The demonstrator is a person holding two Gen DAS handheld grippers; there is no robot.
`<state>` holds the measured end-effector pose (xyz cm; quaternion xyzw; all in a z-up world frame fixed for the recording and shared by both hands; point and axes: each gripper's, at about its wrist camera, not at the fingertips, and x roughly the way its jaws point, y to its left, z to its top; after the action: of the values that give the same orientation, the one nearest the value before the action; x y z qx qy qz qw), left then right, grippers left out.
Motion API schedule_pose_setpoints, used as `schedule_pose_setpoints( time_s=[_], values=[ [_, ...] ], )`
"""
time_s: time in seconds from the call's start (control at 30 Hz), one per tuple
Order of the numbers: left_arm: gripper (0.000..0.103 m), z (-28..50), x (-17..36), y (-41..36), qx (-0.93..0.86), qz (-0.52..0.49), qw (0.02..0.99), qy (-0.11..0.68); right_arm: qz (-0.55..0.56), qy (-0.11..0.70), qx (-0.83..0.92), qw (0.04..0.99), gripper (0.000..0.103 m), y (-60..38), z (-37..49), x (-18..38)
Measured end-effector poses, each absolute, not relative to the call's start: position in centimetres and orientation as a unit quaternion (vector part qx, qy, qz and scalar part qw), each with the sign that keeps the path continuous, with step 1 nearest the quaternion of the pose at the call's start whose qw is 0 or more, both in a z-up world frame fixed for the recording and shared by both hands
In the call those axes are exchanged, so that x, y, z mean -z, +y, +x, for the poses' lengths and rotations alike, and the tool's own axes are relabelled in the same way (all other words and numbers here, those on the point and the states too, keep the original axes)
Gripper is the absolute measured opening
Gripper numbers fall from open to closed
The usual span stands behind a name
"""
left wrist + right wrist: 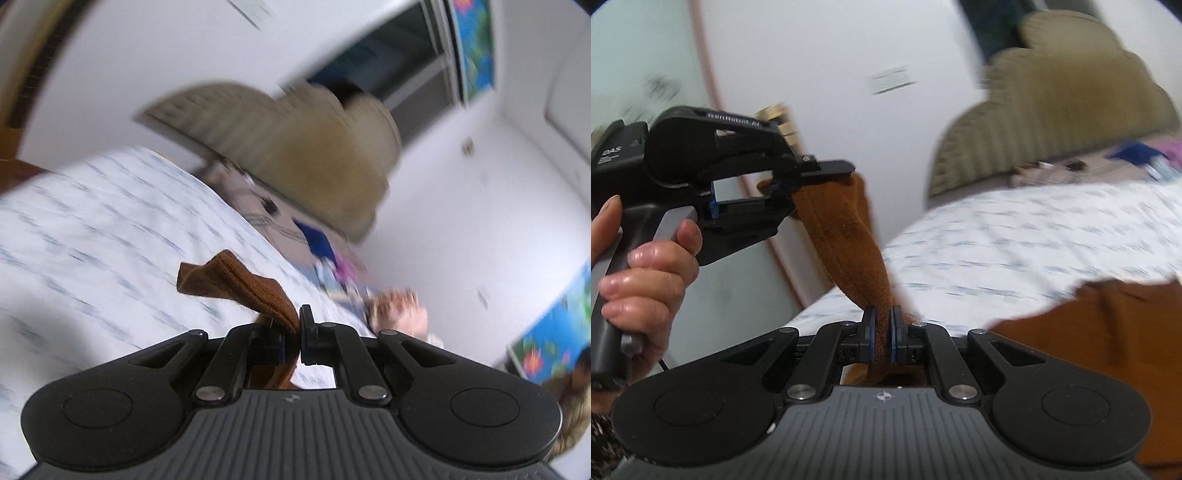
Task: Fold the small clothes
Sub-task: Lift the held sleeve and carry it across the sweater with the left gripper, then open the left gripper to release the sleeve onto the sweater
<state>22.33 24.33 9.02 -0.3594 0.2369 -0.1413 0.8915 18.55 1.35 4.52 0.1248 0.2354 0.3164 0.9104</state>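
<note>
- Here the left gripper (827,173) and right gripper (882,332) each pinch one end of the soft brown ribbed-knit garment (846,236), strung between them.
- Light, limp, likely saggy; corners suit gripping.

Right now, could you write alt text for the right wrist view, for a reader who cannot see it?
The right gripper is shut on a brown knitted cloth, whose other end the left gripper holds up. Behind them lie a white patterned bed sheet and a beige headboard.
</note>
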Motion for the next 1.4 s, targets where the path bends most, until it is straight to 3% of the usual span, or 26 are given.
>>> schedule_pose_setpoints(
  time_s=[0.43, 0.47, 0.53, 0.73, 1.03, 1.27, 1.4],
  values=[
    [0.007, 25.6, -3.9, 1.7, 0.256, -0.244, 0.871, 0.342, 0.241, 0.285, -0.197, 0.907, 0.010, -13.6, 18.4, 2.1],
    [0.007, 25.9, -3.7, 0.3, 0.266, -0.232, 0.868, 0.350, 0.253, 0.293, -0.188, 0.903, 0.011, -14.5, 18.5, 2.8],
    [0.007, 26.0, -2.8, -2.7, 0.274, -0.200, 0.865, 0.371, 0.281, 0.315, -0.169, 0.890, 0.023, -16.4, 18.5, 4.1],
    [0.007, 24.9, -0.4, -8.1, 0.262, -0.093, 0.876, 0.393, 0.314, 0.344, -0.126, 0.876, 0.026, -22.1, 16.6, 6.0],
    [0.009, 22.1, -4.0, -5.7, 0.254, -0.034, 0.898, 0.358, 0.338, 0.323, -0.104, 0.878, 0.035, -27.6, 15.7, 6.0],
    [0.009, 20.5, -3.4, 5.7, 0.104, -0.041, 0.936, 0.334, 0.331, 0.321, -0.108, 0.881, 0.050, -28.0, 19.0, 4.7],
    [0.009, 19.9, -1.1, 11.9, 0.035, -0.070, 0.934, 0.347, 0.270, 0.322, -0.103, 0.902, 0.051, -25.4, 21.5, 3.5]
  ],
)
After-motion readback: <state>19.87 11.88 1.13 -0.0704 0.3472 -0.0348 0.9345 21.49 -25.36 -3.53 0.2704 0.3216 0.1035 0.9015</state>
